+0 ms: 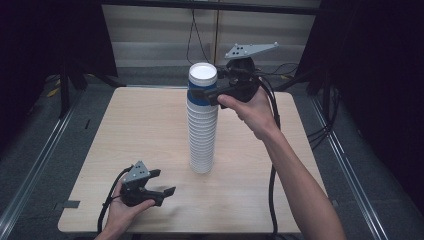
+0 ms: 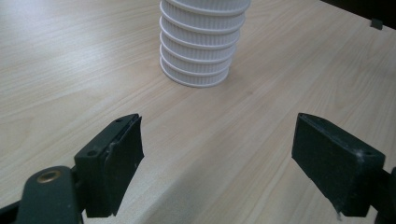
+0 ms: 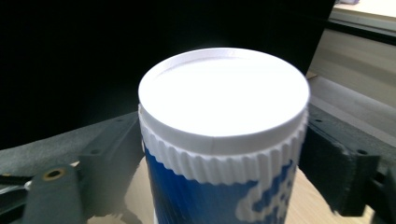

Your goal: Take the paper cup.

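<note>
High view, centre of the frame: the stack of cups (image 1: 202,127) stands on the table (image 1: 150,130), and the right gripper (image 1: 212,95) clamps the blue top cup (image 1: 202,87). Step: placing or lifting it. Next calls for vertical motion. Lower left, the left gripper (image 1: 162,182) idles, jaws wide.

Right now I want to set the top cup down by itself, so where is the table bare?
The table is bare left of the cup stack, up to its far and left edges. It is also bare right of the stack, under the forearm. The right gripper grips the blue cup. Crowded: the near-left corner, where the left gripper rests open.
</note>
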`<act>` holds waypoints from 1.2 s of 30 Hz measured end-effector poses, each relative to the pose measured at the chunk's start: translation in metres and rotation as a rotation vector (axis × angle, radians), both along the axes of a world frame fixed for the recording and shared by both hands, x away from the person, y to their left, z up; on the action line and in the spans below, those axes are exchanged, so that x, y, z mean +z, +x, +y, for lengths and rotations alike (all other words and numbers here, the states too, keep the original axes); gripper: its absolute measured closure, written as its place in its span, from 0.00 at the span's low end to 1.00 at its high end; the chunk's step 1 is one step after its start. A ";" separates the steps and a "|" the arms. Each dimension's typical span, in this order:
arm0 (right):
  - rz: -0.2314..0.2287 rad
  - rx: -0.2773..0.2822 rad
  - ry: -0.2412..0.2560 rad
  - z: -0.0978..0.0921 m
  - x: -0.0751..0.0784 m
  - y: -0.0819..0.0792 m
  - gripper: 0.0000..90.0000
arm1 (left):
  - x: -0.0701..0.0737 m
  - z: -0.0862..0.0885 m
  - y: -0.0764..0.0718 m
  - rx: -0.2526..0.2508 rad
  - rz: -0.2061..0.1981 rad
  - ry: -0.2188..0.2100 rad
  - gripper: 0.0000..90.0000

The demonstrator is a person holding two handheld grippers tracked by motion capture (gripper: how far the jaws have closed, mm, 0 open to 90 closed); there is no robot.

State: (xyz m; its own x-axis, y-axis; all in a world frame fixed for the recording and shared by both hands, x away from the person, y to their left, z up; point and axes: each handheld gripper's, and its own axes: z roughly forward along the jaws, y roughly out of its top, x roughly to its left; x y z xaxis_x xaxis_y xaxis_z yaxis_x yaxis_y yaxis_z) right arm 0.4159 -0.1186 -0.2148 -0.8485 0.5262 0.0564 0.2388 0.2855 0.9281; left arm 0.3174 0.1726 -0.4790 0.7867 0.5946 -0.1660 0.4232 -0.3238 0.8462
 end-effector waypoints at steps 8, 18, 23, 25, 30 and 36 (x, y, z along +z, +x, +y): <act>0.003 -0.012 -0.038 0.004 0.000 0.002 0.26 | 0.000 0.000 0.001 0.000 0.000 0.004 0.18; -0.006 -0.011 -0.058 0.006 0.003 0.001 0.27 | -0.001 -0.001 0.000 -0.001 0.018 -0.001 0.19; -0.023 -0.012 -0.039 0.005 0.008 0.000 0.28 | -0.001 -0.001 0.001 -0.009 0.022 0.005 0.20; -0.032 -0.014 -0.035 0.005 0.011 -0.001 0.28 | -0.001 -0.002 0.001 -0.014 0.023 0.006 0.20; -0.045 -0.013 -0.026 0.006 0.017 -0.002 0.28 | -0.001 -0.002 0.001 -0.011 0.019 0.009 0.20; -0.067 -0.030 0.011 0.002 0.023 -0.004 0.28 | -0.002 -0.002 0.001 -0.006 0.025 0.017 0.20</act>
